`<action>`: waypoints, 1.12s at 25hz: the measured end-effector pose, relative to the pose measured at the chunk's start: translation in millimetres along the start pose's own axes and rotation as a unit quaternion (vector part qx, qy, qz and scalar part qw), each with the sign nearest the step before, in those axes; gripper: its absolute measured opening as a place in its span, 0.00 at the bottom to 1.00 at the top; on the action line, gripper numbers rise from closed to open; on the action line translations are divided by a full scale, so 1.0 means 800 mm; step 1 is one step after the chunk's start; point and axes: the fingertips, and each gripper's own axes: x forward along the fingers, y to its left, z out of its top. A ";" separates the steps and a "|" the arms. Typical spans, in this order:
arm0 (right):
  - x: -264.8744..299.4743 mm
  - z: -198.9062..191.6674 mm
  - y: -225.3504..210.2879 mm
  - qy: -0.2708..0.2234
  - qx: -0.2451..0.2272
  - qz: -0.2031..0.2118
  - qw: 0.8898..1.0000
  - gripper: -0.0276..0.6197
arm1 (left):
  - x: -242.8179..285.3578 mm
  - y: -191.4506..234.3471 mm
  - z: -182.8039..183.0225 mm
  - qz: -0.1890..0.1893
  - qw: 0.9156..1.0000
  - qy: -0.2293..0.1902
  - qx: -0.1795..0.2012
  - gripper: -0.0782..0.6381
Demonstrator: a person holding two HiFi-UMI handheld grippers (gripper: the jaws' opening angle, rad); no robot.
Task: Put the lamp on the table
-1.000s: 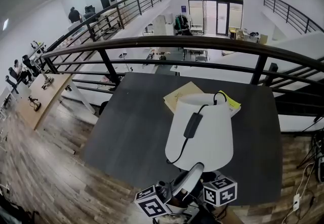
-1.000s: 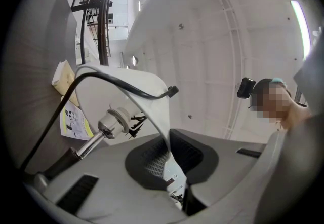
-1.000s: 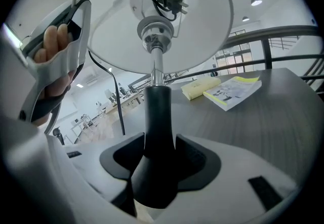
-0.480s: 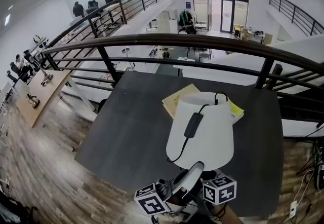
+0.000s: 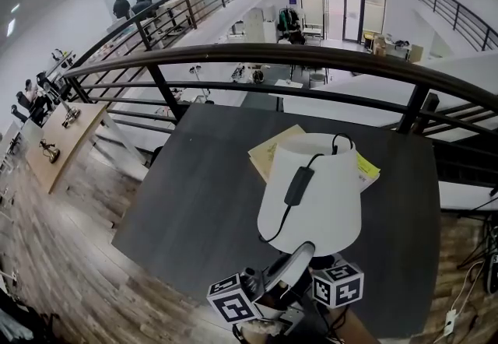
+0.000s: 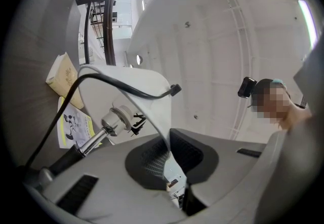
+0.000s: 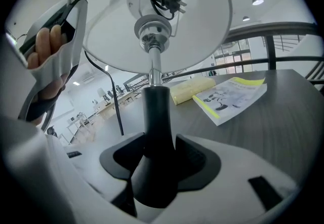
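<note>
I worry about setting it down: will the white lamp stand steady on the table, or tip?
Probably top-heavy: the wide lamp shade sits on a thin black stem, so it may tip. The thin shade likely flexes. The loose cord could snag.

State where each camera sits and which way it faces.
Left gripper view: on the left gripper, looking up inside the lampshade whose rim its jaws clamp.
Right gripper view: on the right gripper, facing the black stem it clamps and the table beyond; fingers show.
Head view: on the head, looking down at the table; marker cubes show.
All share the lampshade and booklet.
</note>
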 end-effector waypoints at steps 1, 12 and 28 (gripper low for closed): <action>0.003 0.002 -0.003 -0.002 0.001 -0.003 1.000 0.37 | 0.001 0.003 0.001 0.001 1.000 0.001 -0.001 0.16; 0.032 0.008 -0.021 -0.002 0.012 -0.035 0.999 0.37 | 0.004 0.034 0.007 0.014 0.999 0.026 -0.023 0.17; 0.043 0.005 -0.037 -0.007 0.015 -0.049 0.999 0.38 | 0.012 0.055 0.006 0.016 0.999 0.024 -0.036 0.17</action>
